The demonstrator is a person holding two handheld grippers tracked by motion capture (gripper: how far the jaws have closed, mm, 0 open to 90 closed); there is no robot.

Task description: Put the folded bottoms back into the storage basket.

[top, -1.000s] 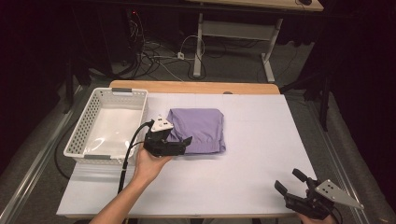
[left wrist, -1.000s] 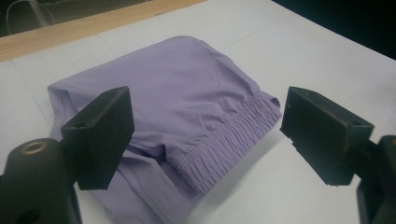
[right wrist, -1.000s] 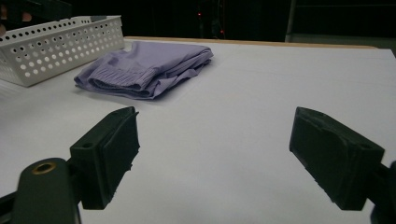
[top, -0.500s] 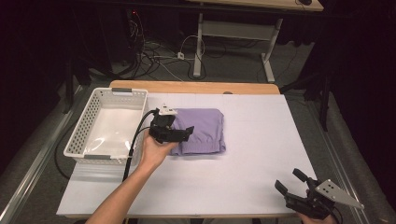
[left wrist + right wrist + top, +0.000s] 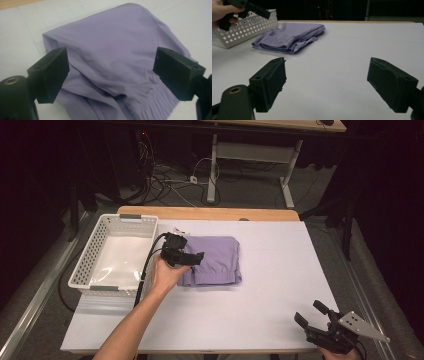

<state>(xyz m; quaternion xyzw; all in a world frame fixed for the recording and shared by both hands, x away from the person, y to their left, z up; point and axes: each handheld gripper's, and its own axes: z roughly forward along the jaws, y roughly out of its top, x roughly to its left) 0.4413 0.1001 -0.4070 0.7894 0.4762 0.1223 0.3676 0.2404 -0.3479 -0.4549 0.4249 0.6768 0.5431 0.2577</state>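
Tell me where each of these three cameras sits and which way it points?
High view: above the table's near edge, looking forward and down; shows a forearm, left gripper, right gripper, white basket.
Left gripper view: rides the left gripper, jaws open over the folded purple garment.
Right gripper view: low over the table, facing the garment past open jaws.
All three share the garment.

Left gripper (image 5: 192, 259) raised on an outstretched forearm, fingers spread wide (nothing between them), right gripper (image 5: 316, 315) low, likewise agape
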